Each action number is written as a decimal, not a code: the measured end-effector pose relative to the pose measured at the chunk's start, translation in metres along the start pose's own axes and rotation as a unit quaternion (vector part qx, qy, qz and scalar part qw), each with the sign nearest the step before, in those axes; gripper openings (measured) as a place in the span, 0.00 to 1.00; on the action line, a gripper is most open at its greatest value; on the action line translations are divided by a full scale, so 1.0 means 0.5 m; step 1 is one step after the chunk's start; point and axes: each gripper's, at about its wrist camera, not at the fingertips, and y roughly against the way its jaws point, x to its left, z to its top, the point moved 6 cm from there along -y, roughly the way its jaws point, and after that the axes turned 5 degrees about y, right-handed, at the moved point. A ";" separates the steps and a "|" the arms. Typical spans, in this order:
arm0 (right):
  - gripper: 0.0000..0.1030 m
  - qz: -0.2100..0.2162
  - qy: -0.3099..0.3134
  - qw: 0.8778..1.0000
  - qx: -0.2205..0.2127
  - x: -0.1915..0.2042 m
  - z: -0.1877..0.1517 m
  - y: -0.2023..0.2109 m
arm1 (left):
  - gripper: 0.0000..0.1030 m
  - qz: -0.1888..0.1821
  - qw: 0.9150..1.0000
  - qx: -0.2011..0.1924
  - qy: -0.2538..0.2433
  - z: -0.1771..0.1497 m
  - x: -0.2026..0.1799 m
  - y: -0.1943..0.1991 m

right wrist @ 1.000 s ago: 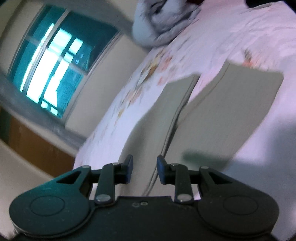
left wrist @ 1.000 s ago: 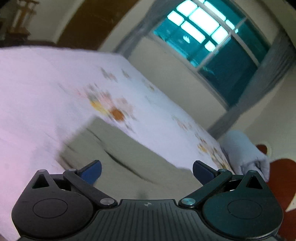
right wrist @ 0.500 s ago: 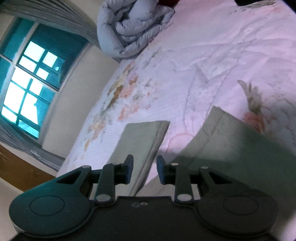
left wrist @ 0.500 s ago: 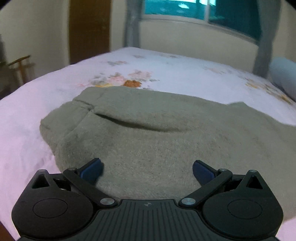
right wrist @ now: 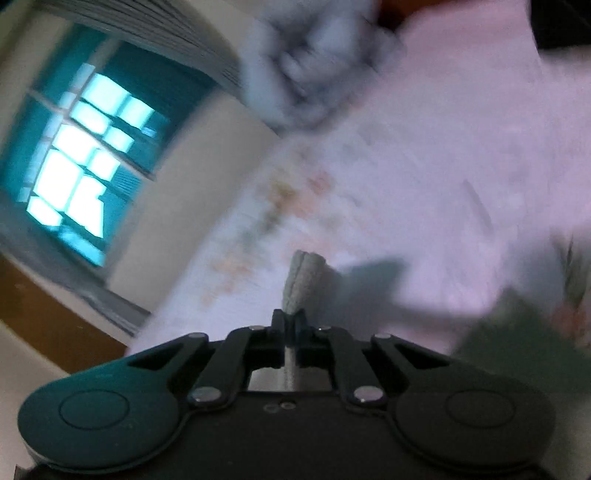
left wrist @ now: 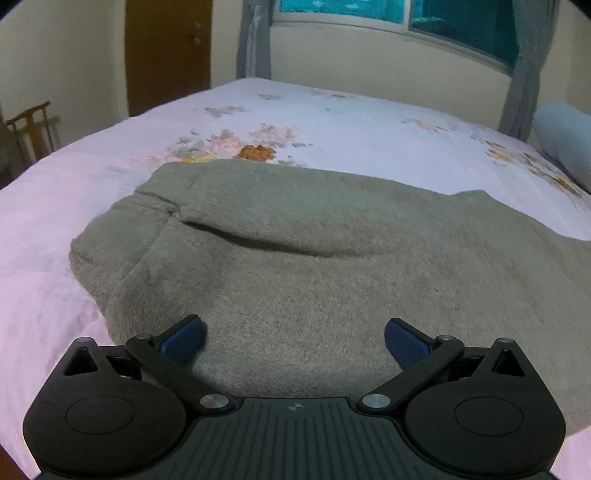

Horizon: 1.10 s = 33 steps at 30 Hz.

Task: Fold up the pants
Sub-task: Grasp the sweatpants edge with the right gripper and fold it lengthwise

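Observation:
Grey-green pants lie spread on the pink floral bed, waistband end at the left with a pocket slit across the middle. My left gripper hovers low over the near part of the waist area, jaws wide open with only cloth below them. In the blurred right wrist view my right gripper is shut on a bunched hem of a pant leg, which sticks up between the pads. Another part of the pants shows at the lower right.
A rolled grey-blue quilt lies at the head of the bed, also seen as a pale bundle at the right. A wooden chair stands left of the bed, with a brown door and curtained window behind.
The right gripper went from partly open above the pant legs to shut on a leg hem and is moving. The left gripper swung down over the waist, then held still.

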 end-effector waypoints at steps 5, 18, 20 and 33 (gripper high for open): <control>0.00 -0.047 -0.007 0.998 -0.031 -0.052 -0.013 0.181 | 1.00 -0.020 1.000 0.019 -0.013 0.005 0.004 0.000; 0.00 -0.086 -0.085 0.993 -0.010 -0.182 -0.093 0.241 | 1.00 -0.057 0.997 0.044 -0.031 0.010 0.017 0.007; 0.00 -0.068 -0.085 0.994 -0.015 -0.162 -0.087 0.261 | 1.00 -0.059 0.997 0.044 -0.031 0.010 0.018 0.008; 0.02 -0.115 -0.095 0.989 0.004 -0.247 -0.108 0.219 | 1.00 -0.062 0.997 0.043 -0.031 0.010 0.020 0.013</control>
